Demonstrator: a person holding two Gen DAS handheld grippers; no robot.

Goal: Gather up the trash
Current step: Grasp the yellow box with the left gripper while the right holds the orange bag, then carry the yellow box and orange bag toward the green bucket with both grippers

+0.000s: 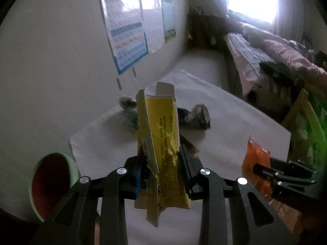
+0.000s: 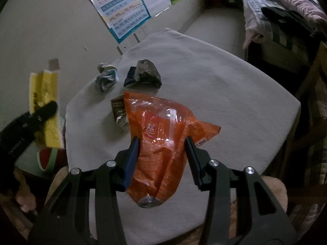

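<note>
The left gripper (image 1: pixel 161 171) is clamped on a torn yellow carton (image 1: pixel 159 134), held above the white table (image 2: pixel 224 94). The right gripper (image 2: pixel 162 159) is clamped on an orange wrapper (image 2: pixel 163 134). Both should be gripped firmly until carried over the green bin (image 1: pixel 54 181), whose dark interior cannot be read; possibly empty.

The yellow packet (image 1: pixel 161 149) hides part of the crumpled wrappers (image 1: pixel 196 116) behind it in the left wrist view, and they're blurred there. The orange bag (image 2: pixel 163 143) covers part of a dark brown wrapper (image 2: pixel 118 110). The green bin (image 1: pixel 53 181) is cut off by the left gripper (image 1: pixel 161 163) frame; poster (image 2: pixel 120 10) text is too small to read.
</note>
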